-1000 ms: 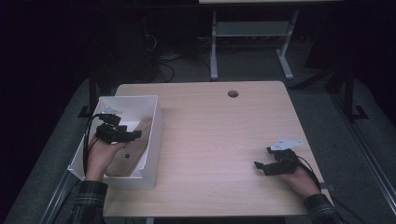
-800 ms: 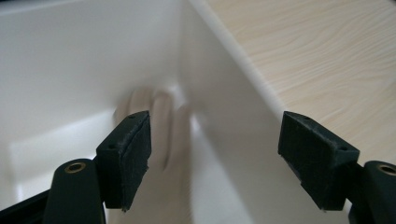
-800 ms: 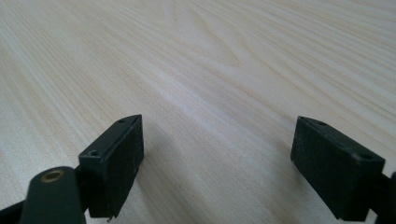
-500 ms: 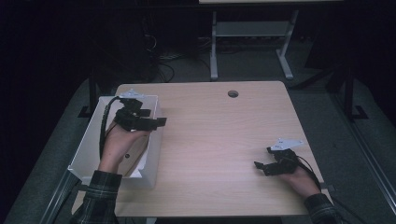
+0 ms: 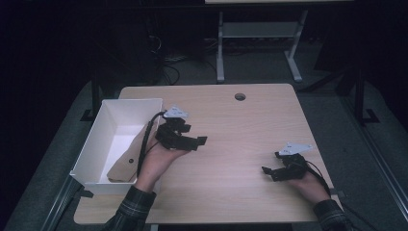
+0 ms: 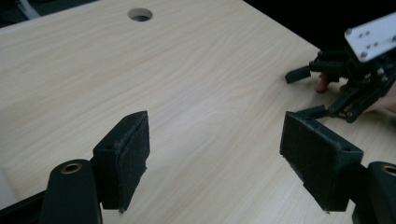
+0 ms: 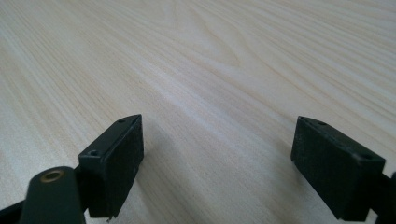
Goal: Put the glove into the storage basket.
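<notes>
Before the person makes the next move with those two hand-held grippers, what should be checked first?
1. Left hand-held gripper open and holding nothing: ok, jaws wide apart.
2. Right hand-held gripper open and holding nothing: ok.
3. Left one outside the white bin: ok, it is over the table.
4. Brown flat piece lies in the bin: ok.
5. The two grippers well apart: ok.
6. What the brown piece is: cannot tell.

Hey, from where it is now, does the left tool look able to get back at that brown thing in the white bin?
Probably yes. The left tool is open and empty just beside the white bin, whose top is open, and the brown thing lies uncovered against the near wall.
</notes>
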